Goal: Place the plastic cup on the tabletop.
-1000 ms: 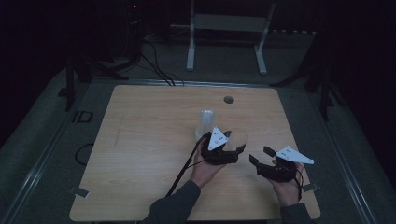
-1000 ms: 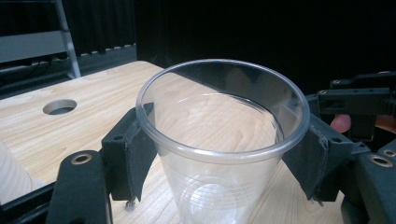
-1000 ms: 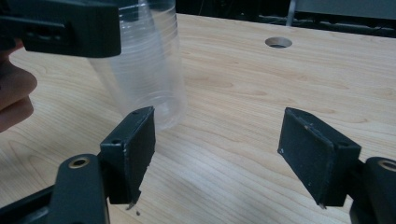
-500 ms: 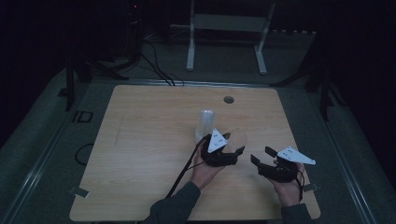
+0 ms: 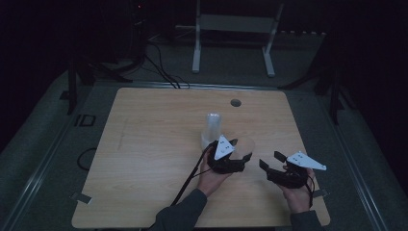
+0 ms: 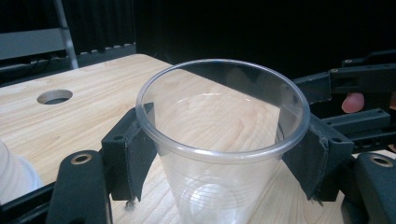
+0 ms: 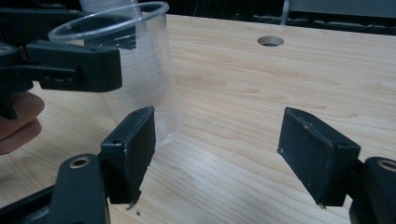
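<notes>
Here the left gripper (image 6: pixel 219 154) has its jaws closed on a clear cup (image 6: pixel 223 140), one pad against each side just under the rim, the cup upright on the table (image 5: pixel 144 144). The right gripper (image 7: pixel 224 154) stands wide apart and empty, the cup just beyond its left jaw.

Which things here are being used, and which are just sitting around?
Being used:
left gripper, closed around the clear cup
right gripper, open beside it

Sitting around:
stack of cups
table hole
metal stand behind the table
</notes>
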`<state>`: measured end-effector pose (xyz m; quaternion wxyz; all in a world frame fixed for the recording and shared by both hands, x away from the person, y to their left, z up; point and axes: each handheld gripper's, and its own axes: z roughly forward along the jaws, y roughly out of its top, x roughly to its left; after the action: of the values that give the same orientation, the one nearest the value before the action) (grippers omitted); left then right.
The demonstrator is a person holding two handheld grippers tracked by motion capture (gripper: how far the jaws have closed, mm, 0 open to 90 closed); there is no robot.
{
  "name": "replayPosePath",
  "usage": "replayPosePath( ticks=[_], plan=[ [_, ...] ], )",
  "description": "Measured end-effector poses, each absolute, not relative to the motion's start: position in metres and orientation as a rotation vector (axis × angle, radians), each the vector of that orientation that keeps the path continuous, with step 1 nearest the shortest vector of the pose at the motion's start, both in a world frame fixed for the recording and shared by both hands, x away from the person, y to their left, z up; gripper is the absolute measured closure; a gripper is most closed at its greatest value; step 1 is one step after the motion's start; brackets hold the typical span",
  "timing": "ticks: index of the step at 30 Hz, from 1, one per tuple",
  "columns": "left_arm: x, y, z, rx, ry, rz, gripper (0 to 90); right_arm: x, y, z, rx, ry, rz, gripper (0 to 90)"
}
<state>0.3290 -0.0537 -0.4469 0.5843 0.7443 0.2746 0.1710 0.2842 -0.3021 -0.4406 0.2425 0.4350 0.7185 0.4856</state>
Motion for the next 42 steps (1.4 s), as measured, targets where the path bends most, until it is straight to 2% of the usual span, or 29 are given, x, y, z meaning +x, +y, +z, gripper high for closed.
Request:
replayPosePath(
  ticks=[42],
  plan=[
    [0.333, -0.061, -0.474, 1.81, 0.658, 0.422, 29.2, 0.283, -0.304, -0.441, 1.193, 1.959, 1.327, 27.2]
  ],
)
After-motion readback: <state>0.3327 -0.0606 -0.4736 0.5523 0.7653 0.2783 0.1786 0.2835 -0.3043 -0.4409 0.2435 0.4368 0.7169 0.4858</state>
